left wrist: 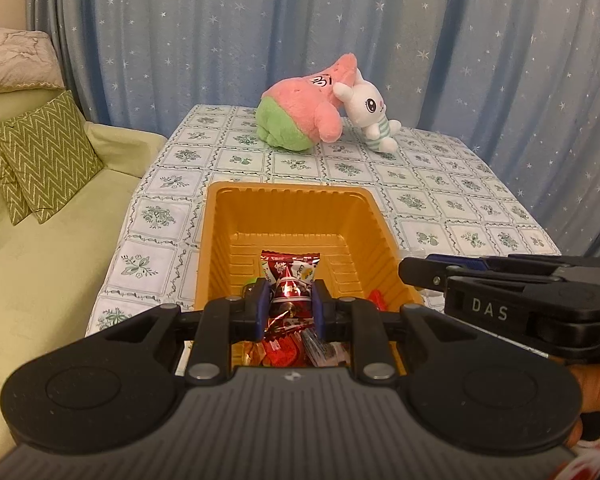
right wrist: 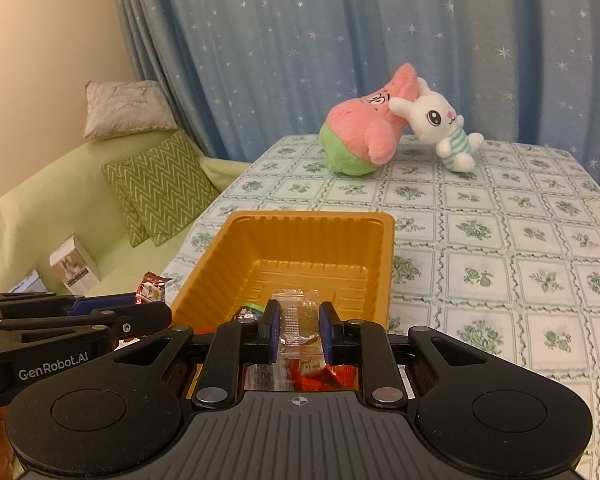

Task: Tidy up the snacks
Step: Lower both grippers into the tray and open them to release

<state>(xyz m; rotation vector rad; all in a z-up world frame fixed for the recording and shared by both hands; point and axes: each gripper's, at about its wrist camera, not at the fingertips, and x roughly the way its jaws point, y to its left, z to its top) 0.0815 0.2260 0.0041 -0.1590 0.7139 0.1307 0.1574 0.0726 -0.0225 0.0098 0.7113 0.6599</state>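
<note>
An orange plastic tray (left wrist: pixel 292 194) (right wrist: pixel 312 218) stands on the tablecloth, with several wrapped snacks (left wrist: pixel 288 350) (right wrist: pixel 320 376) heaped at its near end. My left gripper (left wrist: pixel 288 298) hovers over that end, shut on a red foil snack packet (left wrist: pixel 290 276), which also sticks out past its tips in the right wrist view (right wrist: pixel 152 288). Over the same tray, my right gripper (right wrist: pixel 299 318) is shut on a clear-wrapped snack (right wrist: pixel 294 312). The two grippers hang side by side, the right gripper (left wrist: pixel 410 274) just right of the tray's rim and the left gripper (right wrist: pixel 156 314) at its left.
A pink and green plush (left wrist: pixel 304 112) and a white rabbit plush (left wrist: pixel 374 114) lie at the table's far end. A green sofa (left wrist: pixel 52 280) with zigzag cushions (left wrist: pixel 44 156) runs along the table's left side, a small white box (right wrist: pixel 74 266) on its seat. A blue starred curtain (left wrist: pixel 300 20) hangs behind.
</note>
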